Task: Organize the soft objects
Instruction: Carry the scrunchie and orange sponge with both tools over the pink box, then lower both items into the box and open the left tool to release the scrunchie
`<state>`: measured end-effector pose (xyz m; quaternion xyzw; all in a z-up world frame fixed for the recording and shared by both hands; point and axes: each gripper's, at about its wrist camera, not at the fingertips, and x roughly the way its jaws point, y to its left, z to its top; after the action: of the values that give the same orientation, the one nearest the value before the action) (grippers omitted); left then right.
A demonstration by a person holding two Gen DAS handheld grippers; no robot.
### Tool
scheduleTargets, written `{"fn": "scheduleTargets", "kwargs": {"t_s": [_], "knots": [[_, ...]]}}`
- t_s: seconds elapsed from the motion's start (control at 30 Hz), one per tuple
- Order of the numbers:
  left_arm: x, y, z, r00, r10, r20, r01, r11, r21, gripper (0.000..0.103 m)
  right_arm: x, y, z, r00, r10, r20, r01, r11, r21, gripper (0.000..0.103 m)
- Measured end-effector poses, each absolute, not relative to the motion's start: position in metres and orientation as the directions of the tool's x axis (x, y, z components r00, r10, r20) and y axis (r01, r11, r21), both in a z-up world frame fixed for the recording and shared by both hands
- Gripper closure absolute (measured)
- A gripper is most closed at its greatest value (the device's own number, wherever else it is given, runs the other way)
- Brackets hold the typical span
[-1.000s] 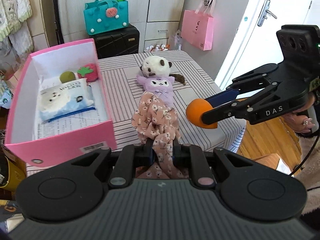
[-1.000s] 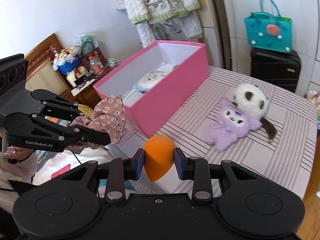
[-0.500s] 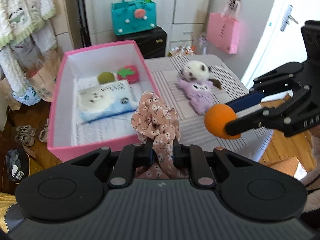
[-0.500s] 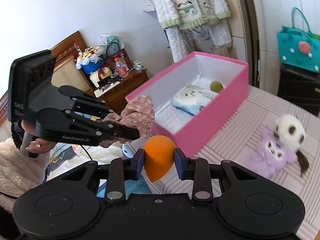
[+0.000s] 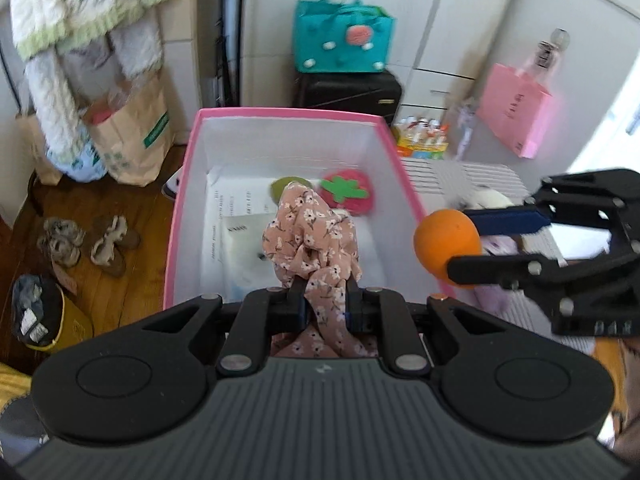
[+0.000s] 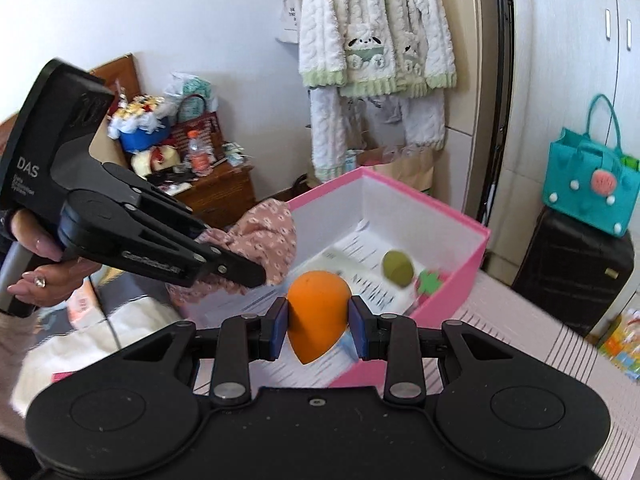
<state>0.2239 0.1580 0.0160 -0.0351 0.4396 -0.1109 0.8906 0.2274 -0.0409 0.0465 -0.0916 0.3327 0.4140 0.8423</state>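
1. The left hand-held gripper [image 5: 323, 300] is clamped tight on a crumpled pink floral fabric scrunchie [image 5: 312, 236], which bunches up ahead of the fingers and hangs over the open pink cardboard box with white inside walls [image 5: 280, 114].
2. The right hand-held gripper [image 6: 319, 322] has its blue-padded fingers pinched narrowly on an orange teardrop-shaped makeup sponge [image 6: 318, 312], pointy end facing back toward the camera. In the right wrist view it sits just above the box's near corner.
3. The left wrist view looks pretty much straight down into the box: a red strawberry-shaped felt pad with a green leaf [image 5: 347, 196], a round olive-green puff [image 5: 280, 188] mostly hidden behind the scrunchie, and printed white paper [image 5: 236, 208] lining the bottom.
4. That view also catches the right hand-held gripper from the side, at the box's right edge over the striped desk [image 5: 460, 176], plus a blurry white plush [image 5: 492, 200] behind it. The right wrist view doesn't show the plush at all.
5. The right wrist view gives what the left can't: the person's hand [image 6: 44, 264] wrapped around the left tool's handle, and the scrunchie poking past its fingertips beside the box's left wall.
6. Both views show the teal felt tote bag [image 6: 588, 196] sitting on a black suitcase [image 6: 572, 264].
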Motion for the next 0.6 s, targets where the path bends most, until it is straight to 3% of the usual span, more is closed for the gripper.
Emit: {"fn": "scheduleTargets", "kwargs": {"t_s": [0.33, 0.6], "knots": [[0.299, 0.175, -0.033, 0.515, -0.209, -0.831, -0.011, 0.968, -0.251, 0.088, 0.298, 0.012, 0.002, 0.425, 0.519, -0.742, -0.714, 0.696, 0.079, 0.066], [0.317, 0.180, -0.047, 0.497, -0.238, -0.834, -0.049, 0.952, -0.302, 0.085, 0.325, 0.025, -0.019, 0.391, 0.478, -0.787, -0.668, 0.735, 0.115, 0.064]]}}
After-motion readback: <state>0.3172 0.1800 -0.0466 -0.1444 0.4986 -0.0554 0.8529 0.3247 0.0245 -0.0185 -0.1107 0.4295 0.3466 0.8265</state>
